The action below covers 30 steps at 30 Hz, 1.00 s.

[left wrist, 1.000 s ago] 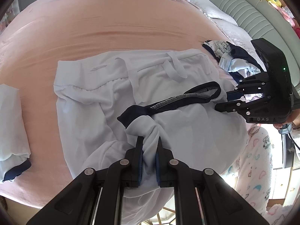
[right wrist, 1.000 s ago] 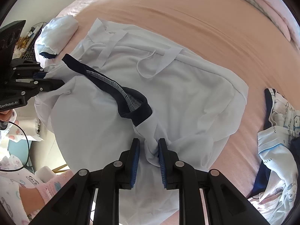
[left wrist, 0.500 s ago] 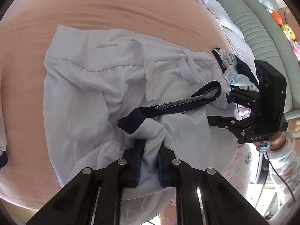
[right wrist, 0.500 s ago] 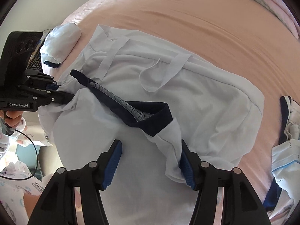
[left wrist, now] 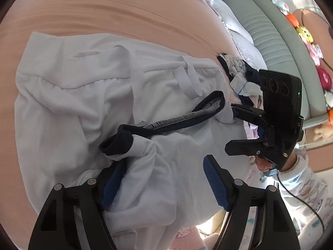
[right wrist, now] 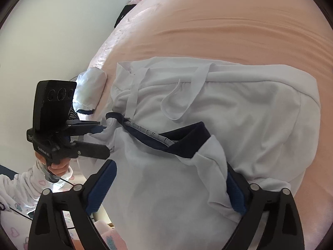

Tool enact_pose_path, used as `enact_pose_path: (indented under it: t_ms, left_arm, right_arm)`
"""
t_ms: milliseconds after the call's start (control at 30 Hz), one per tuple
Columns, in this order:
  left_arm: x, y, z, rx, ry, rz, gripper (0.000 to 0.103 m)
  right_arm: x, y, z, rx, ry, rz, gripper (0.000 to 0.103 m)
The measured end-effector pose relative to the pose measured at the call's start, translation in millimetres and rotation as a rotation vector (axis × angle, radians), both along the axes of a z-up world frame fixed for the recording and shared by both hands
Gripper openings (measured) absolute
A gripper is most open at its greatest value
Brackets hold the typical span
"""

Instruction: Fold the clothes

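A white garment (left wrist: 72, 95) with a navy ribbed collar (left wrist: 187, 118) lies spread on the peach bed (left wrist: 104, 10). My left gripper (left wrist: 164, 183) is at its near edge. Its jaws are opening, and a loose fold of white cloth lies between them, leaning on the left pad (left wrist: 113, 185). In the right wrist view the same garment (right wrist: 249, 114) and collar (right wrist: 183, 143) fill the middle. My right gripper (right wrist: 168, 189) has its jaws opening wide, with cloth draped over the right pad (right wrist: 235, 191). Each gripper shows in the other's view, the right gripper (left wrist: 233, 131) and the left gripper (right wrist: 105, 139).
A folded white garment (right wrist: 89, 91) sits at the bed's left edge. A heap of patterned blue and white clothes (left wrist: 239, 77) lies behind the right gripper. A green padded headboard (left wrist: 281, 41) with plush toys (left wrist: 303, 33) runs behind. Patterned sleeves (left wrist: 301, 187) hold the handles.
Both grippers have gone from shut on bunched white cloth to wide open, the right one first, letting the cloth go. Both have sunk a little toward the garment.
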<state>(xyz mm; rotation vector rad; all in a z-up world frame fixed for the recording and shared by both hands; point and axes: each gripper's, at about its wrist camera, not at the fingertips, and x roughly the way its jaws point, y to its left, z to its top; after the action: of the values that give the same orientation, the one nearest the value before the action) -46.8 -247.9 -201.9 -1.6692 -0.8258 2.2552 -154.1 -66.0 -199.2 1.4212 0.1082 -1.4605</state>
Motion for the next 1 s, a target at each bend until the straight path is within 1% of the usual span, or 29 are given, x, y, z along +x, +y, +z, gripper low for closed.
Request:
enact_pose_path:
  t_ms: [67, 167, 233, 300, 367, 433, 467, 533, 600, 667, 700, 733, 767, 800, 833, 867, 900, 933, 1000]
  left_arm:
    - [-1.1, 8.1, 3.2, -0.049, 0.007, -0.013, 0.076]
    - [5.0, 7.9, 14.6, -0.114, 0.022, 0.018, 0.076]
    - [7.8, 3.1, 21.9, -0.164, 0.039, 0.039, 0.076]
    - [6.4, -0.3, 19.7, -0.219, 0.031, 0.062, 0.076]
    - [4.8, -3.6, 17.2, -0.272, 0.022, 0.086, 0.076]
    - [0.8, -5.2, 2.0, -0.268, -0.018, 0.108, 0.076]
    - [0.3, -4.7, -2.0, -0.270, -0.016, 0.134, 0.076]
    - [1.1, 2.5, -0.2, -0.312, 0.019, 0.170, 0.076]
    - [0.0, 12.1, -0.5, -0.355, 0.034, 0.172, 0.076]
    - [-0.6, 18.8, -1.1, -0.392, 0.051, 0.175, 0.075]
    - [-1.7, 22.8, -1.6, -0.408, 0.056, 0.184, 0.071]
    - [-1.6, 24.6, -1.1, -0.413, 0.063, 0.200, 0.061]
    - [-1.4, 26.3, -0.5, -0.417, 0.070, 0.215, 0.056]
    - [-0.3, 26.0, 0.6, -0.417, 0.074, 0.227, 0.044]
    - [0.2, 25.8, 0.9, -0.410, 0.071, 0.236, 0.035]
    - [0.8, 25.6, 1.2, -0.404, 0.068, 0.245, 0.032]
    - [2.5, 25.4, 2.3, -0.392, 0.074, 0.252, 0.025]
    - [3.9, 25.3, 3.4, -0.380, 0.080, 0.259, 0.020]
    - [4.5, 29.0, 6.4, -0.370, 0.089, 0.263, 0.016]
  right_arm:
    - [17.0, -20.5, -3.1, 0.040, 0.081, 0.027, 0.103]
    - [33.8, -32.4, -4.1, 0.089, 0.193, 0.052, 0.103]
    - [40.0, -35.9, -4.3, 0.106, 0.238, 0.054, 0.103]
    - [44.1, -37.7, -4.2, 0.122, 0.273, 0.051, 0.100]
    - [45.8, -38.9, -4.7, 0.141, 0.301, 0.034, 0.095]
    - [46.3, -40.9, -6.4, 0.165, 0.328, 0.006, 0.080]
    - [45.9, -39.5, -6.3, 0.170, 0.336, -0.012, 0.076]
    - [44.4, -34.2, -5.0, 0.173, 0.350, -0.051, 0.063]
    - [43.2, -30.8, -4.5, 0.168, 0.362, -0.078, 0.057]
    - [42.5, -28.4, -4.7, 0.159, 0.371, -0.105, 0.053]
    - [42.1, -27.0, -4.9, 0.153, 0.375, -0.127, 0.050]
    - [42.0, -25.7, -5.5, 0.152, 0.380, -0.152, 0.046]
    - [42.3, -24.8, -5.8, 0.152, 0.385, -0.174, 0.045]
    - [43.0, -24.2, -5.7, 0.153, 0.393, -0.191, 0.041]
    - [43.9, -22.4, -4.9, 0.155, 0.402, -0.206, 0.038]
    - [45.5, -22.5, -3.6, 0.156, 0.410, -0.215, 0.036]
    - [47.5, -23.8, -2.0, 0.156, 0.419, -0.222, 0.032]
    - [49.6, -25.0, -0.4, 0.157, 0.427, -0.228, 0.026]
    - [52.0, -22.9, 4.3, 0.156, 0.427, -0.249, 0.020]
